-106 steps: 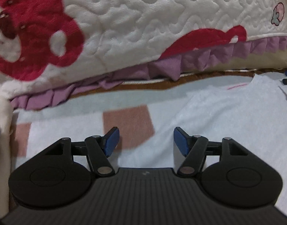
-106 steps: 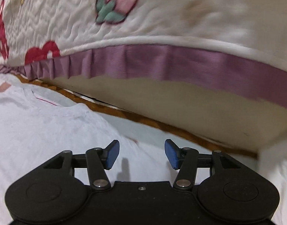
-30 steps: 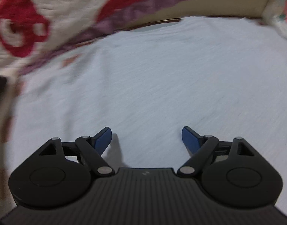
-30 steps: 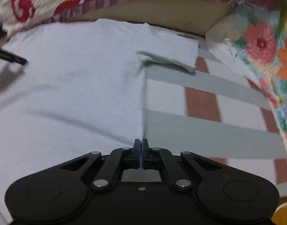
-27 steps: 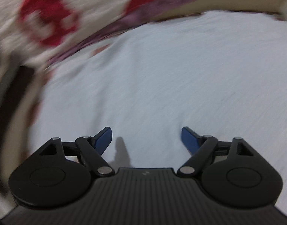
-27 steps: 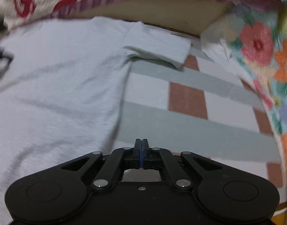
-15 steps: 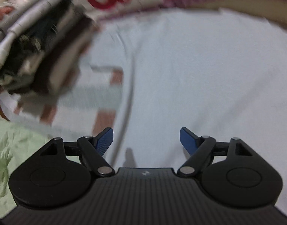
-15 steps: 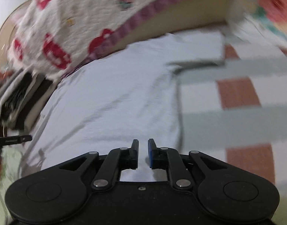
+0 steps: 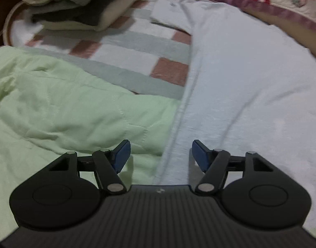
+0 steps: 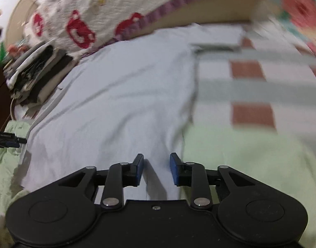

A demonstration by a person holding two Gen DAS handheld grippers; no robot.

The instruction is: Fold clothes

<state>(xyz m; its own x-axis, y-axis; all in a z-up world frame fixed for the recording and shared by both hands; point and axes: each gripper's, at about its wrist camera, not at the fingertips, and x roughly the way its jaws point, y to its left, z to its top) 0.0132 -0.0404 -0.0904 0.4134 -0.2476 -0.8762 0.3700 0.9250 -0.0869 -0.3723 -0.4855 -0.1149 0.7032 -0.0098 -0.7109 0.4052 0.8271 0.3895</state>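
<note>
While both tongs gape empty, the left tongs [image 9: 159,155] and right tongs [image 10: 156,168] straddle the white T-shirt's [image 10: 120,103] hem corners.

the t-shirt [image 9: 251,78] in the middle of the scene is plain pale blue-white. the sheet [image 9: 137,47] under it is checked in white, grey-green and brick red. near the cameras lies a light green quilt [image 9: 54,107]. at the far edge, the cream quilted blanket [image 10: 108,4] carries red bear shapes and a purple ruffled trim. the stack of folded clothes [image 9: 85,6] at far left mixes cream, grey and black. both grippers are black with blue pads [image 9: 121,155].
</note>
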